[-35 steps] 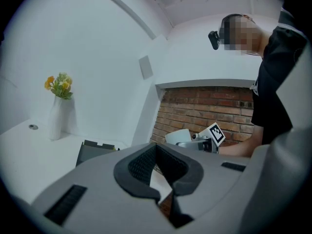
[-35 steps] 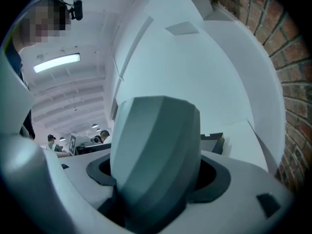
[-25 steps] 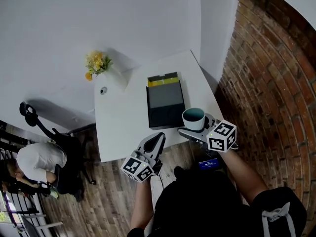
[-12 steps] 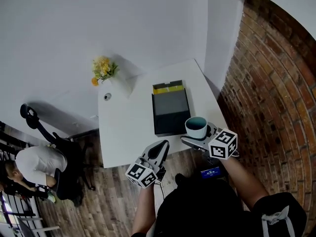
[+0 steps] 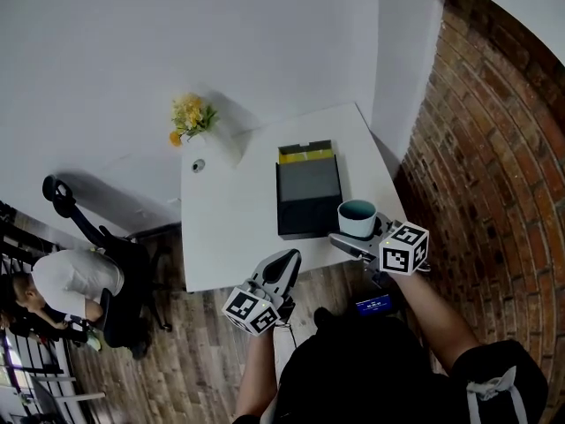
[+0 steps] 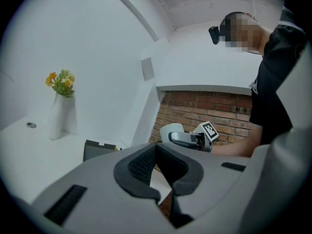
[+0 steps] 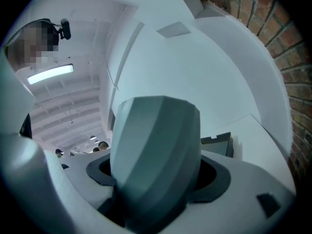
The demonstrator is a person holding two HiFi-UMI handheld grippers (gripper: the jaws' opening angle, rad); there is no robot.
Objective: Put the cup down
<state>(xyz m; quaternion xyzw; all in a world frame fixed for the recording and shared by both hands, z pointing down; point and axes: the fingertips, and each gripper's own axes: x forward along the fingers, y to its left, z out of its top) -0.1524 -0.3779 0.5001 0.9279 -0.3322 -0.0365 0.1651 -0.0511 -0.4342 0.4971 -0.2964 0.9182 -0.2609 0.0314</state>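
Against a second ago, the cup (image 5: 357,217) keeps its place at centre right of the head view, clamped in the right gripper (image 5: 359,231) just beside the black tray (image 5: 308,200), as the whole scene drifts right; left gripper (image 5: 284,260) closed, empty; cup's base hidden, contact with the table (image 5: 228,237) unclear.

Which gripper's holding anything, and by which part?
Right gripper holds the cup by its faceted side wall, jaws on opposite sides. Left gripper: jaws together, empty.
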